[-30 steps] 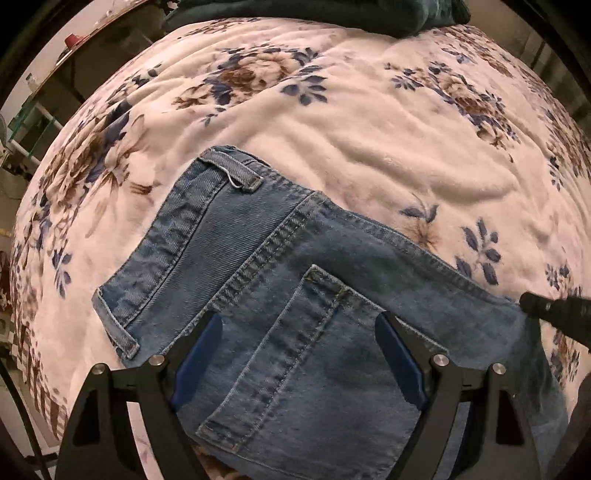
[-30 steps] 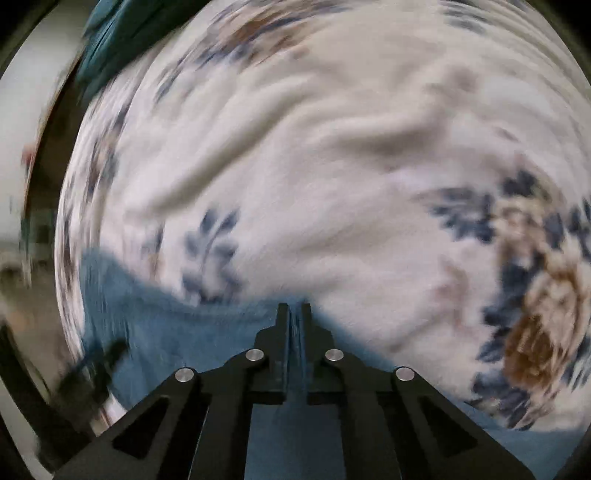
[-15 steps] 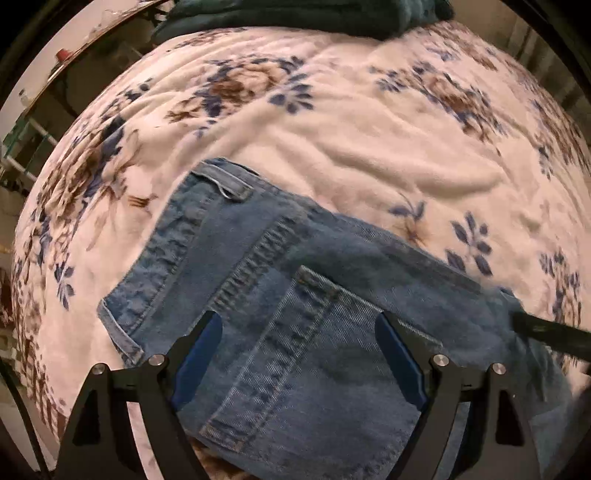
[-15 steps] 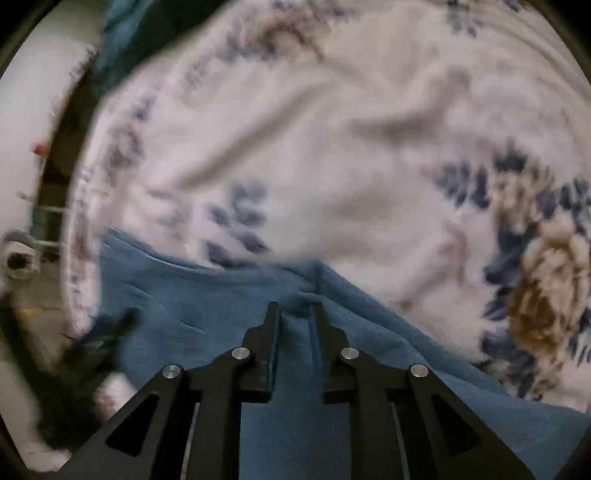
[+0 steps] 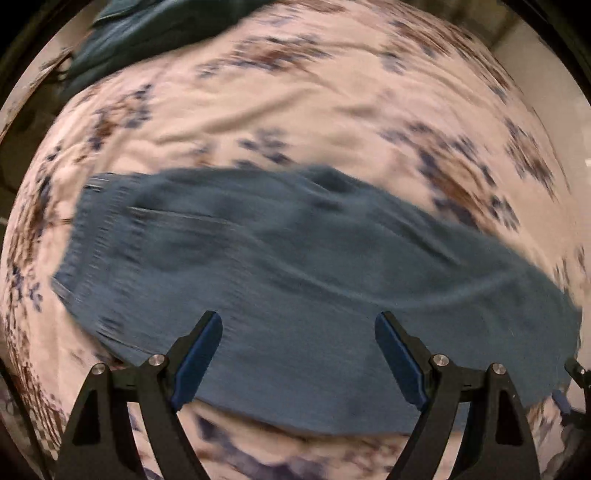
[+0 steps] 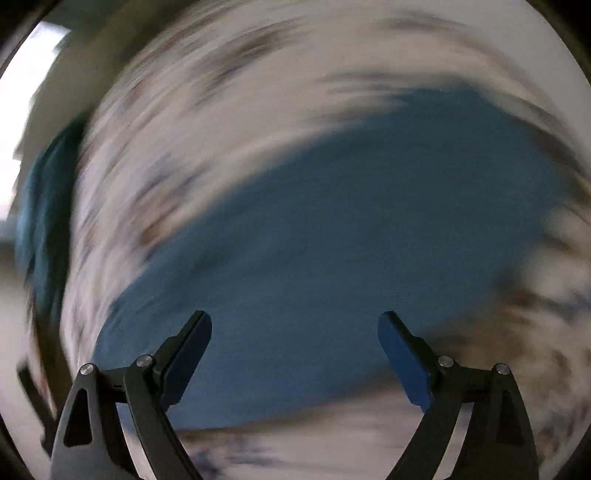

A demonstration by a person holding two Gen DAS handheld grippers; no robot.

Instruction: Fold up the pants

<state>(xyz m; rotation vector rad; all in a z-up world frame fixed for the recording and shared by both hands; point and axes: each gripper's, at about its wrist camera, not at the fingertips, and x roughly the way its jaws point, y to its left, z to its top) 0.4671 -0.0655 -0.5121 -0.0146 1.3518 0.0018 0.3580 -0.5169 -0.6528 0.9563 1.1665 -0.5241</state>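
Note:
The blue denim pants (image 5: 295,266) lie folded lengthwise on the floral bedspread (image 5: 295,110), waistband at the left and leg running to the lower right. My left gripper (image 5: 298,332) is open and empty above the pants' near edge. In the right wrist view the pants (image 6: 351,229) fill the middle, badly blurred. My right gripper (image 6: 294,328) is open and empty above them. A small part of the right gripper shows at the left wrist view's right edge (image 5: 574,373).
A dark teal cloth (image 5: 166,33) lies at the far edge of the bed; it also shows at the left of the right wrist view (image 6: 44,214). The bed's edge and dark room lie to the left.
My right gripper has let go of the pants and opened wide, then pulled back. My left gripper stayed open and drew back and right. Both views are now motion-blurred.

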